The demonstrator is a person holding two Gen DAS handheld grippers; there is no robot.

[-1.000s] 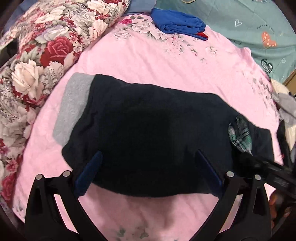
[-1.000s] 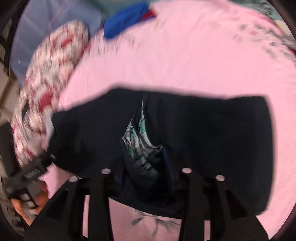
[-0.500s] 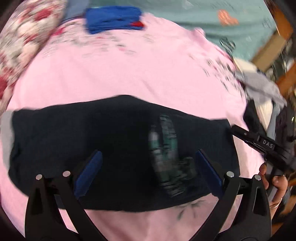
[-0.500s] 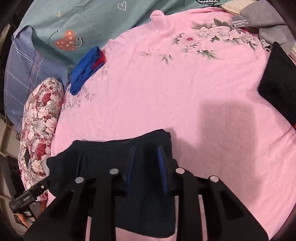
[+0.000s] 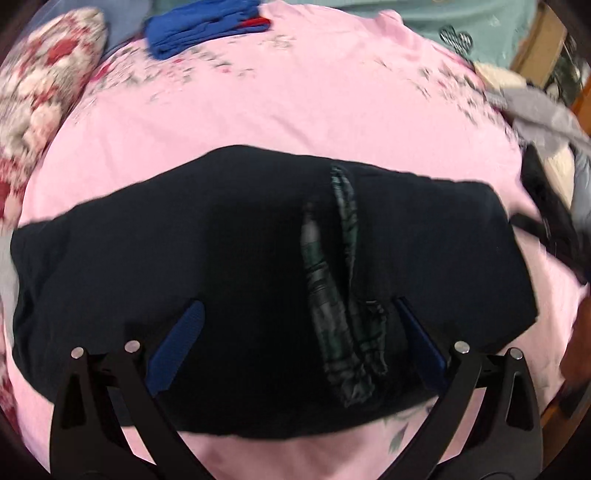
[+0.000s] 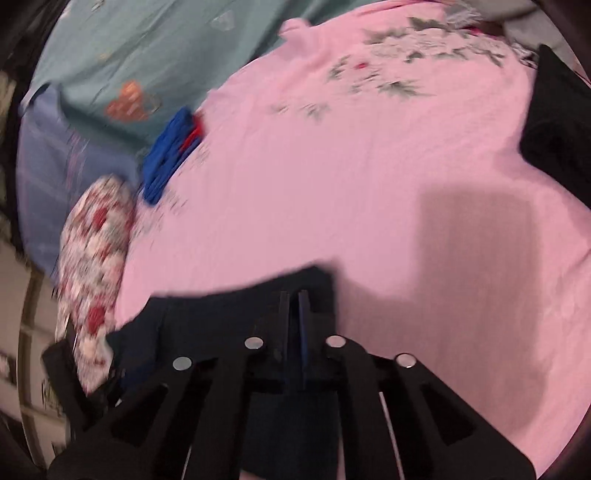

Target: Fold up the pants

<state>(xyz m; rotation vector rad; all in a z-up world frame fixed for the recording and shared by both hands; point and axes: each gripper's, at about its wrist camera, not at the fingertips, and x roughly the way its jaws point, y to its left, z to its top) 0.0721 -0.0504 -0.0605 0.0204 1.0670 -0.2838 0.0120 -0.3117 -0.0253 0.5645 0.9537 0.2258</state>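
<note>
The pink sheet (image 5: 295,110) covers the bed and takes up most of both views, with a pale flower print near its far edge. Behind it runs a teal sheet (image 6: 129,55) printed with small hearts and an orange patch; if there is lettering on it, it is too blurred to read.

The pants (image 5: 258,277) lie flat across the near part of the pink sheet, dark navy, stretched left to right. A green plaid lining (image 5: 340,295) shows through an opening right of their middle.

On the left sits a floral quilt (image 5: 37,92) in red and white. A black garment (image 6: 561,140) lies at the right edge of the pink sheet, and a grey one (image 5: 535,114) is heaped beyond it. A folded blue cloth (image 5: 199,22) with a red edge rests at the far side, near the quilt.

The left gripper (image 5: 295,332) stands wide above the pants, its blue pads apart, nothing pinched between them. The right gripper (image 6: 293,317) has its jaws drawn almost together over the right end of the pants; the dark cloth lies right under the tips, but blur keeps me from saying whether a fold is caught between them.

No container shows, and no label is legible.
</note>
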